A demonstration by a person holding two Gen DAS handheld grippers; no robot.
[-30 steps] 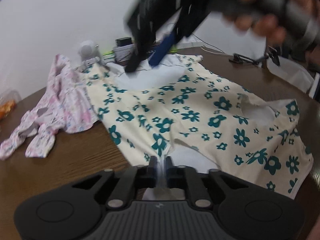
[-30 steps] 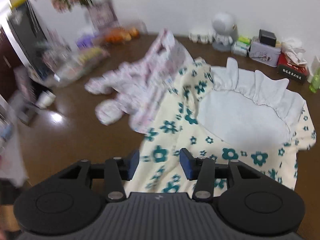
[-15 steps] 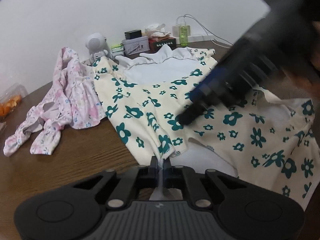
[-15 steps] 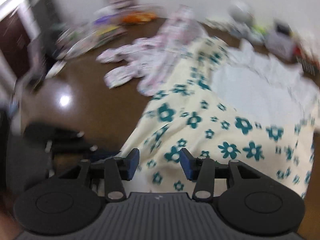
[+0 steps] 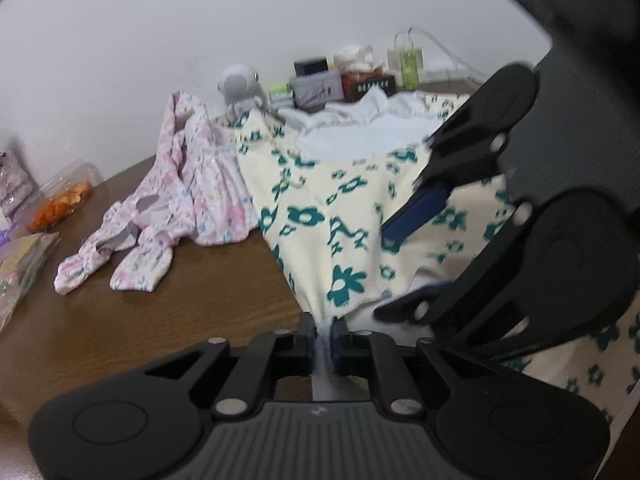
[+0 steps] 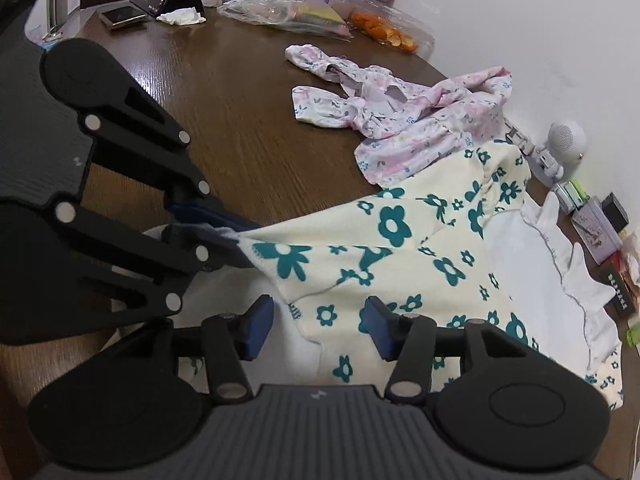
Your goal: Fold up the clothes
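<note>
**Left claw pins the hem while the right one opens for a second hold**

The left gripper is nipped tight on a pinch of the cream floral garment, with the cloth's white lining bunched between its pads; its jaws are easing apart a little at this instant, yet the fabric sits clamped between them. From that pinch the garment rises and fans away ahead of the claw, drawn into a taut ridge, which suggests the hold is there to keep the edge lifted and stretched so a fold line can be found.

The right gripper hangs just beside the left claw, over the same edge, tilted down at the cloth. Its jaws stand about half apart and are widening, the blue pads straddling the hem without pressing on it. It holds nothing. Judging by the pose, it is lining up a second grip a short way along the edge, so both claws can carry the garment together.

Beyond the left claw and to its left, a pink floral garment lies crumpled on the brown table, apparently waiting its turn. Small boxes and a white toy figure sit further off by the wall.
</note>
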